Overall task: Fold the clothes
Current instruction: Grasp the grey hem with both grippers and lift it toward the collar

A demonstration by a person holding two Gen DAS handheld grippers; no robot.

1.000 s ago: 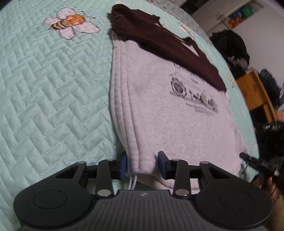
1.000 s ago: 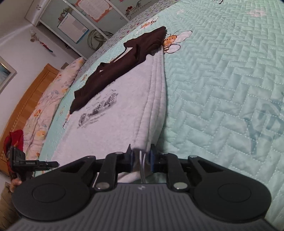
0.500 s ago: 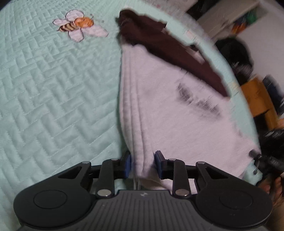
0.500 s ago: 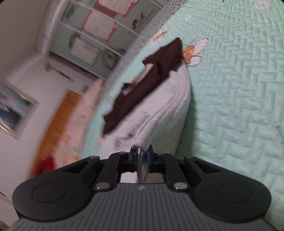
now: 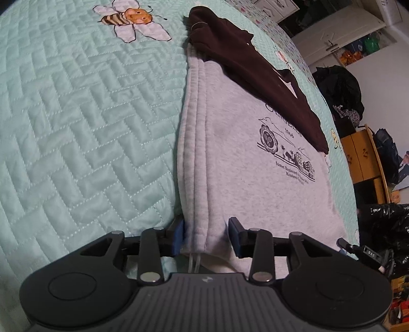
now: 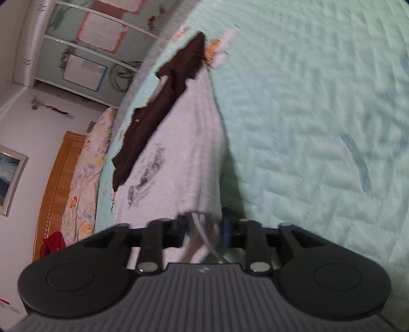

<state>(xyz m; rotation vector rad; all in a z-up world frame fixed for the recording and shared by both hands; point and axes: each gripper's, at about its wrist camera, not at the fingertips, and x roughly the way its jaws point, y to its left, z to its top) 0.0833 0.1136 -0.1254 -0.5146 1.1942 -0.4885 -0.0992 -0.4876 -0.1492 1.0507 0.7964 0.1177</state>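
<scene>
A grey printed garment (image 5: 242, 166) lies folded on the mint quilted bed (image 5: 76, 127). A dark brown garment (image 5: 255, 76) is draped across its far part. My left gripper (image 5: 205, 237) stands open around the near corner of the grey garment's ribbed band, with a drawstring hanging below. The blurred right wrist view shows the same grey garment (image 6: 184, 158) and brown garment (image 6: 158, 109). There my right gripper (image 6: 204, 229) is open around the other corner of the band, with cloth and cord between its fingers.
A bee patch (image 5: 133, 20) marks the quilt beyond the clothes. A wooden cabinet (image 5: 363, 158) and dark bags (image 5: 337, 86) stand past the bed's edge. A floral pillow (image 6: 84, 178), wooden headboard (image 6: 51, 191) and red cloth (image 6: 53, 242) lie at the other end.
Both grippers closed on the grey band half a second ago, and their fingers have since spread apart. The right view is still swinging, and the garment's near edge has shifted slightly.
</scene>
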